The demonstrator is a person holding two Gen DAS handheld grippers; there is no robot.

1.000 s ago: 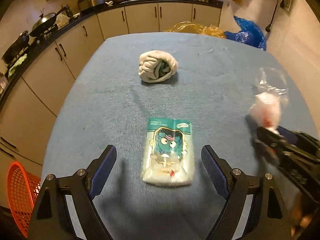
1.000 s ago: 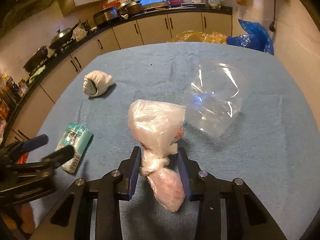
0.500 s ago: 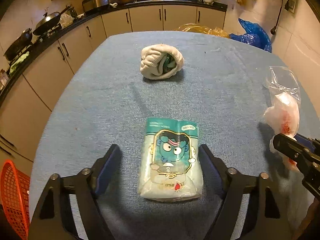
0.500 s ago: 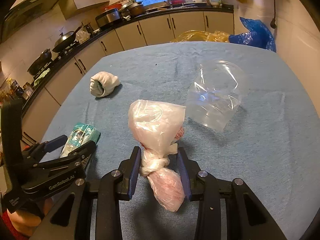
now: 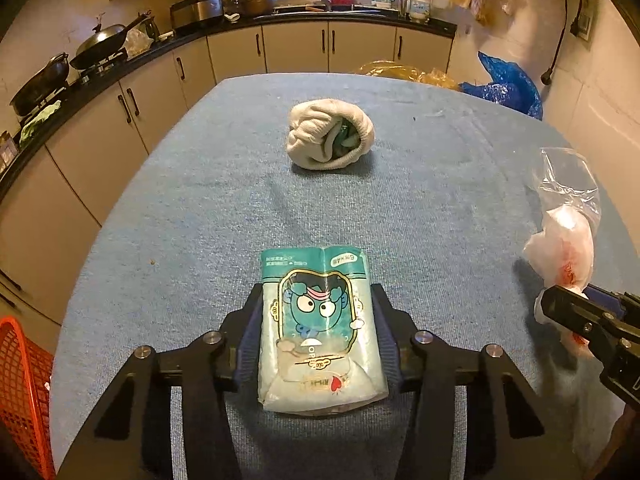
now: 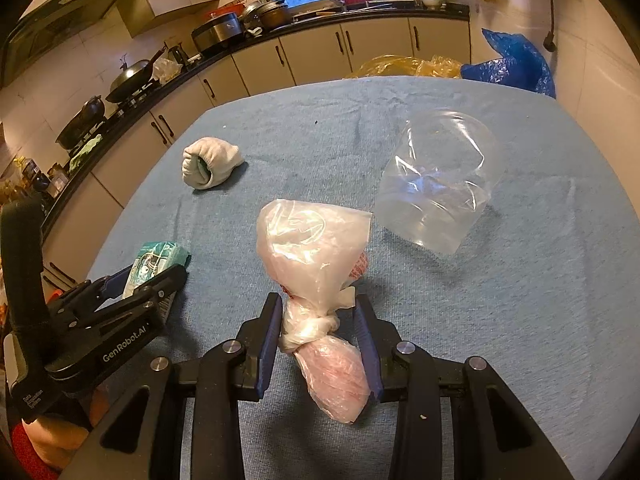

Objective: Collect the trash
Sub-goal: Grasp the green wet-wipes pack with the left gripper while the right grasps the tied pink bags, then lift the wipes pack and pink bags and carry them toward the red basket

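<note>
Your left gripper [image 5: 318,344] has just been closing on the tissue pack [image 5: 320,332] between its jaws: squeeze evenly, lift straight. Right gripper [image 6: 320,344] clamped on knotted bag [image 6: 316,276].

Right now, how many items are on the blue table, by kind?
Tissue packs: 1, teal tissue pack, left gripper around it
Knotted plastic bags: 1, pink knotted bag, in right gripper
Clear plastic bags: 1
Rolled white socks: 1
Total: 4

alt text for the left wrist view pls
The left tongs have just closed around a teal cartoon tissue pack on a blue-covered table. A rolled white sock lies beyond; the right tongs grip a knotted plastic bag at right.
</note>
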